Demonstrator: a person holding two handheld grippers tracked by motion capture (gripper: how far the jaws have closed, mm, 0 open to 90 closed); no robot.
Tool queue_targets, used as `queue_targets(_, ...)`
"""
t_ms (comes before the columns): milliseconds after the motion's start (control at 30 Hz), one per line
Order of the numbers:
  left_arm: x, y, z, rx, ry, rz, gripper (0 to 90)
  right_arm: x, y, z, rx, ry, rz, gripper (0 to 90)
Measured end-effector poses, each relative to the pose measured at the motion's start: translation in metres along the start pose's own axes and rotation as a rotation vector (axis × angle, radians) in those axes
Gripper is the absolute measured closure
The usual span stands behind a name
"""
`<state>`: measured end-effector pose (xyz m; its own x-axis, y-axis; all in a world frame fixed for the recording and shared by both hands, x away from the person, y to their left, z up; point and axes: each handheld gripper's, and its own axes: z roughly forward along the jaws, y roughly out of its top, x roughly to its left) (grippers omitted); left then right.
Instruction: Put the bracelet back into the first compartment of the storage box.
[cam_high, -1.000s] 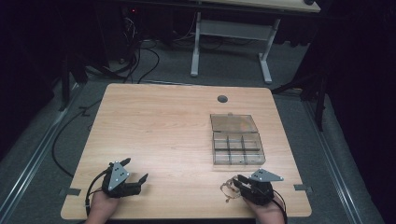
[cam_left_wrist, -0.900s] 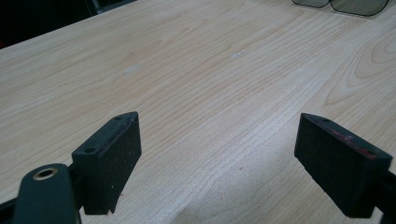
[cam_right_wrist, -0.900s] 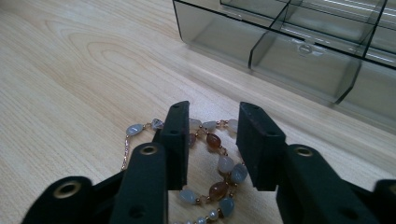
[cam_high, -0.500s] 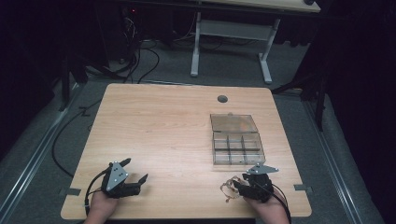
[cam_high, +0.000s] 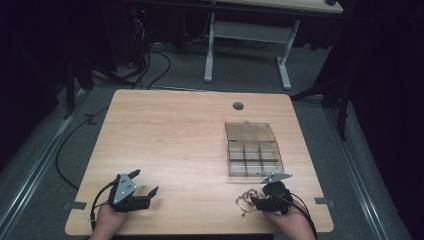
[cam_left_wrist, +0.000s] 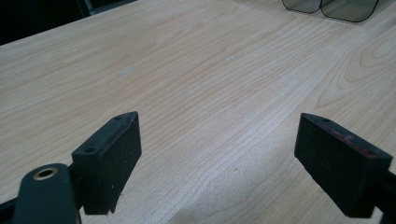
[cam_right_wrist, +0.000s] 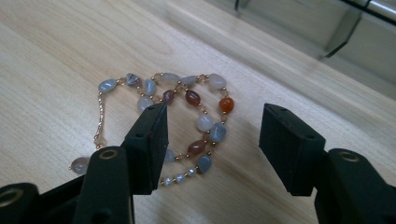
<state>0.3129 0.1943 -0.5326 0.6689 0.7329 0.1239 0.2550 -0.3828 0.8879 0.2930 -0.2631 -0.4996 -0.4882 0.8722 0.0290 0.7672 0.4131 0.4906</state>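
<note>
Two hand-held grippers sit at the near edge of the wooden table (cam_high: 165, 130), and the beaded bracelet (cam_right_wrist: 180, 116) is the thing in play. It lies flat on the table right in front of the right gripper (cam_high: 256, 202), just short of the clear compartment box (cam_high: 252, 157), whose lid is folded back open. In the right gripper view the bracelet is a loose, crumpled loop of grey, white and red-brown stones on a gold chain; its long axis runs from a stray bead low on the left up to an orange bead on the right, roughly across the jaw line, not along it. The right gripper's jaws have just been opening and now stand about half wide. Part of the loop lies below the gap, nearer the left jaw, but the pads press on nothing, so the bracelet is loose, not held. The left jaw covers part of the strand, so whether it touches a bead can't be told. The left gripper (cam_left_wrist: 219, 154) is wide open and empty over bare wood on the far side of the table's near edge, well apart from the bracelet, with the box small and far off in its view. The right hand is plainly nearer. Likely next: pinch the bunched middle of the loop, then carry it forward to the box, which lies just beyond. Risk: a strand slips out on closing.
</note>
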Motion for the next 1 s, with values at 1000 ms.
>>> queue_targets(1000,0.001,0.0,0.0,0.002,-0.005,-0.006,15.4,0.008,0.025,0.0,0.296,0.069,-0.05,25.6)
